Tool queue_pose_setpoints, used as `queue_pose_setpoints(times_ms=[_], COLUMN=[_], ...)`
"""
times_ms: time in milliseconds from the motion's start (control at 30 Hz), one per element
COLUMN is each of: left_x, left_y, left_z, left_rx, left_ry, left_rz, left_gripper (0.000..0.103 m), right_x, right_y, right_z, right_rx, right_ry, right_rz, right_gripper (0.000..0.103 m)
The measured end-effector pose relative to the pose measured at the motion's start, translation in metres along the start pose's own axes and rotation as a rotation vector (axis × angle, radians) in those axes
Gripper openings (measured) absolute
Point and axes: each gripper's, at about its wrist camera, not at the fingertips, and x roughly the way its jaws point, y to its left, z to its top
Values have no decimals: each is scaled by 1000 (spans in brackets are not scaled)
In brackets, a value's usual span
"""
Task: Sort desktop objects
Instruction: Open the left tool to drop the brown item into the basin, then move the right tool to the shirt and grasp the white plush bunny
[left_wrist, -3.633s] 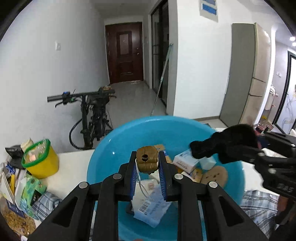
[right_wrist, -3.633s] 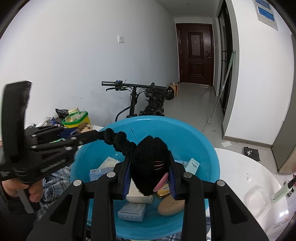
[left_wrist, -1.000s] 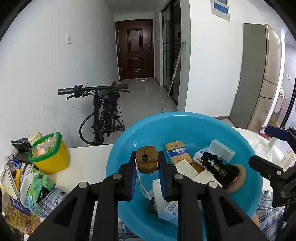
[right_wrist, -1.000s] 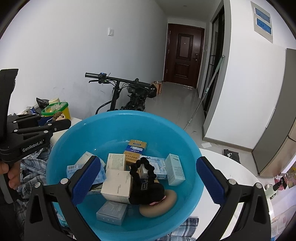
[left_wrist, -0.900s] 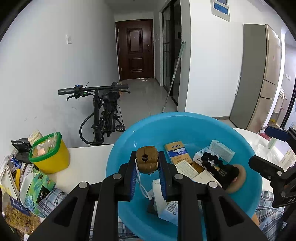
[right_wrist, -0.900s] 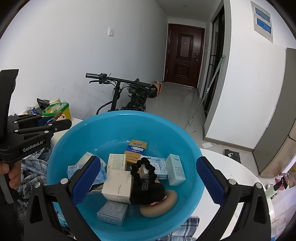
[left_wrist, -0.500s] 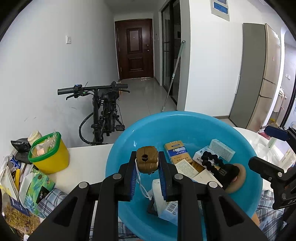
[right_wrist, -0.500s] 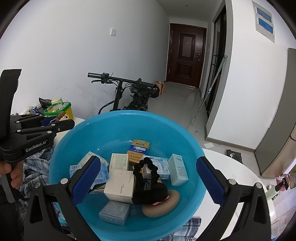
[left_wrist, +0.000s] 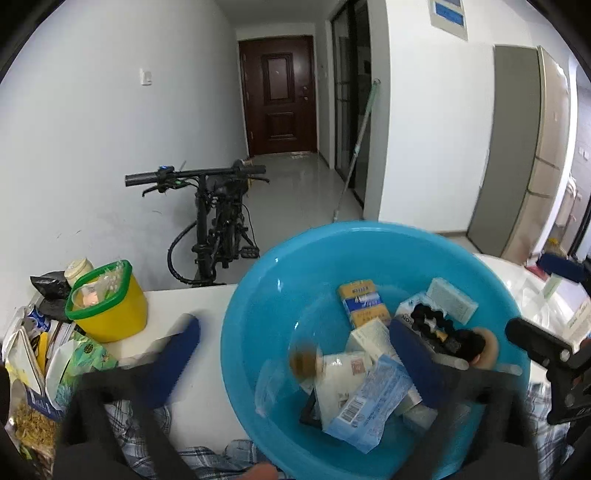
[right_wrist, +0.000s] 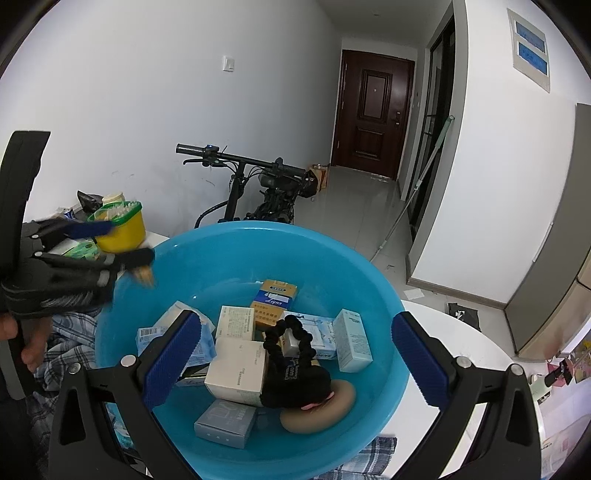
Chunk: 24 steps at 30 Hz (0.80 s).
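Now the left gripper (left_wrist: 291, 350) has just been opening: jaws wide and blurred, nothing pressed between them. Its small brown object (left_wrist: 303, 360), clamped half a second ago, is a blur dropping over the blue basin (left_wrist: 258, 295), above the packets inside. Right gripper (right_wrist: 291, 354) gapes wide and empty over the basin's boxes and black hair tie (right_wrist: 295, 363). One more item looks sorted.
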Motion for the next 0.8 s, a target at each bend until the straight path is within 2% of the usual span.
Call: queue_pose_setpoints(times_ms=[100, 367, 667, 800], left_x=[-6, -7, -5, -6], left_y=[3, -1, -3, -3], left_z=[2, 1, 1, 1], left_rx=[-11, 6, 12, 12], left_ry=[-19, -2, -1, -1], left_rz=[-31, -21, -17, -16], left_gripper=[103, 103, 103, 103], right_x=[1, 1, 1, -1], right_y=[0, -2, -1, -5], right_z=[0, -1, 0, 1], right_rx=[2, 14, 16, 54], right_ry=[2, -4, -13, -22], right_rz=[1, 19, 0, 45], right_gripper=[103, 103, 103, 103])
